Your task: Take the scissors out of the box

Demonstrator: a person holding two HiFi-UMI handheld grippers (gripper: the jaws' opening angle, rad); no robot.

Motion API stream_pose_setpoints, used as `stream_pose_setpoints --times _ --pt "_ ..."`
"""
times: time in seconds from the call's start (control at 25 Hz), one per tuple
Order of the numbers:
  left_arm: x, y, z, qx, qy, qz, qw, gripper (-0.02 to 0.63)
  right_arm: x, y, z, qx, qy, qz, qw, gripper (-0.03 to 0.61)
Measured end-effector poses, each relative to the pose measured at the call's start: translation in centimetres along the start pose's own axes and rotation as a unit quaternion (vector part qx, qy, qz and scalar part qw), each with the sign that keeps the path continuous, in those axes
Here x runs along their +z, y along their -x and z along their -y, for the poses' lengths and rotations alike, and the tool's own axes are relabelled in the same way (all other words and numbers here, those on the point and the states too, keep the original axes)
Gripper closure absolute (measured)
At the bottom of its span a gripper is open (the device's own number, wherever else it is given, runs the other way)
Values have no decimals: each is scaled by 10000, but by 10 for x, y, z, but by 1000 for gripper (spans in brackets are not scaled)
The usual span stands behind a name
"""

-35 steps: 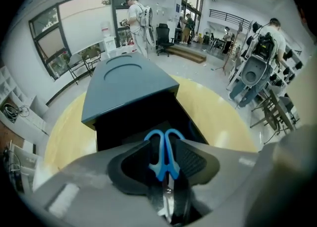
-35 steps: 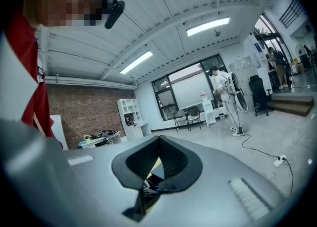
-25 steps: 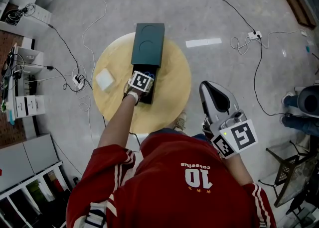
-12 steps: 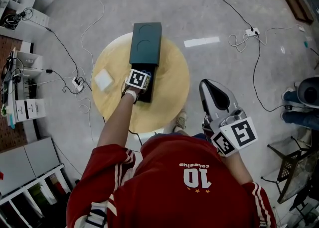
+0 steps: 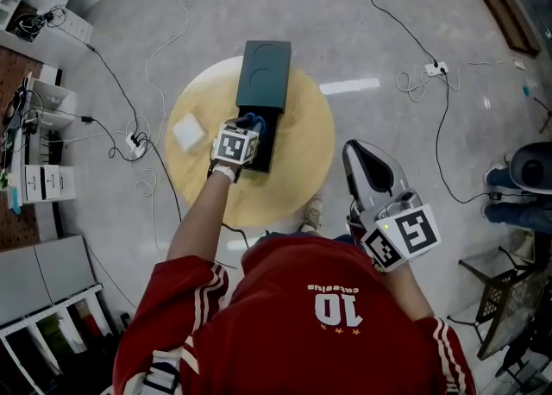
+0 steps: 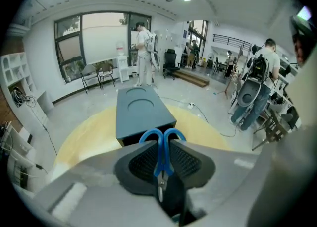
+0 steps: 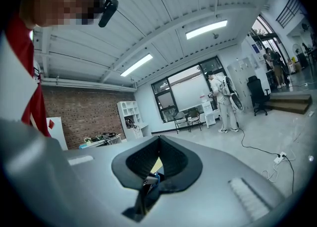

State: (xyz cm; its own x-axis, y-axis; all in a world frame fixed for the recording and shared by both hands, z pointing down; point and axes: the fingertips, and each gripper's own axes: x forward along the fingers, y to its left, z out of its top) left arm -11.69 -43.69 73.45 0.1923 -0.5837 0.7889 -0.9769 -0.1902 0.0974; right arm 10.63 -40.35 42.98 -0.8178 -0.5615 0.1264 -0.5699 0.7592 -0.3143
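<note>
The left tool [image 6: 161, 144] has just closed and is now clamped on the scissors [image 6: 159, 162], the blue loops standing out past its tips and the blades running back between the pads. In the head view, this grip sits at the centre of the frame, at the open near end of the dark green box [image 5: 263, 83] on the round bench [image 5: 306, 152]. So the grasp looks done. What is left is lifting the scissors fully clear of the box. The right tool [image 7: 158, 141] hangs at lower right, jaws together, holding nothing.
</note>
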Motion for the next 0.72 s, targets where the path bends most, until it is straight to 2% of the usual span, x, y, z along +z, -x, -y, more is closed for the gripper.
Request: stream_pose_setpoints --times 0.12,0.24,0.36,0.52,0.72 --pt "13 32 4 89 18 552 9984 525 5 0 -14 42 87 53 9999 578" --pt "28 71 14 167 -48 1189 9928 525 11 2 -30 121 210 134 9996 578" --pt "42 113 25 198 -168 1742 9844 525 16 4 -50 203 278 218 9992 578" --pt "50 168 35 284 -424 2213 9739 525 21 10 -80 272 359 332 9984 578" --pt "57 245 45 359 -520 2890 9552 525 29 17 -118 324 528 526 9967 578"
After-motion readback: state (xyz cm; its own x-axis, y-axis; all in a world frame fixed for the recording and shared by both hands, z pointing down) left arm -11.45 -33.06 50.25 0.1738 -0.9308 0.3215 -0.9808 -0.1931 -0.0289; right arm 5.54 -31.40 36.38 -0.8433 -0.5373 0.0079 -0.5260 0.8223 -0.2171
